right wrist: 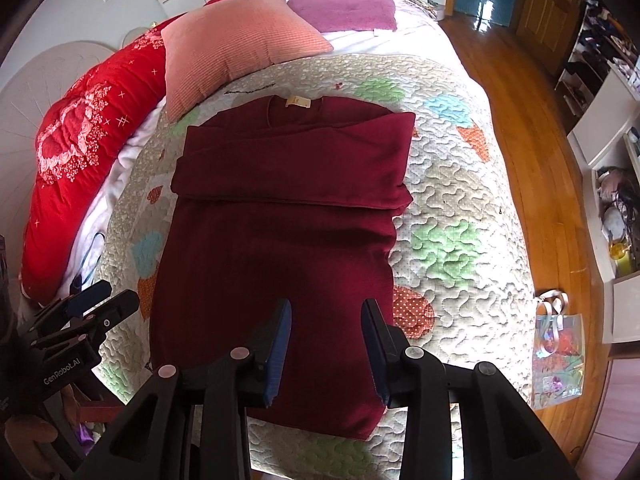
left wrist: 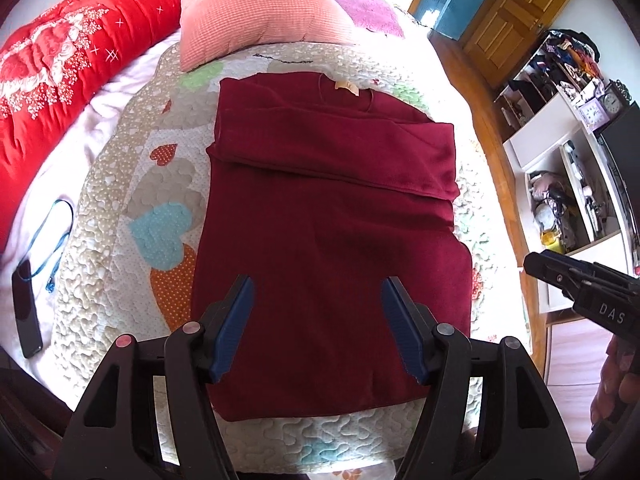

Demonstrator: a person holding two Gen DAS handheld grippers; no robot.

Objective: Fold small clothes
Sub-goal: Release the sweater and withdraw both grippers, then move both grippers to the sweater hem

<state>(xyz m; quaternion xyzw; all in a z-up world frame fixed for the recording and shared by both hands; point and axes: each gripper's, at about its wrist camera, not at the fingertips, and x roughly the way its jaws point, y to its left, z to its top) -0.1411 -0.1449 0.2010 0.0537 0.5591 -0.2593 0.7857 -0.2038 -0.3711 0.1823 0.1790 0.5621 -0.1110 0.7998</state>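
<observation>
A bed fills both views, seen from above. At far left, a black phone (left wrist: 26, 314) with a blue cord (left wrist: 56, 236) lies on pale sheeting, beside a rolled red floral quilt (left wrist: 72, 64). Next comes a salmon-pink ribbed square pillow (left wrist: 256, 8), resting on the far edge of a cream quilted bedspread with coloured heart patches (left wrist: 160, 184). In the middle of that bedspread lies the dark red knitted sweater (left wrist: 328, 216), flat, sleeves folded across its chest, neck label pointing away. The left tool (left wrist: 317, 292) hovers above the sweater's near hem, blue pads wide apart, nothing between them. The right tool (right wrist: 326, 312) hangs over the same hem, jaws apart and empty. At far right, a wooden floor (right wrist: 532, 128) and cluttered white shelves (left wrist: 568, 168).
</observation>
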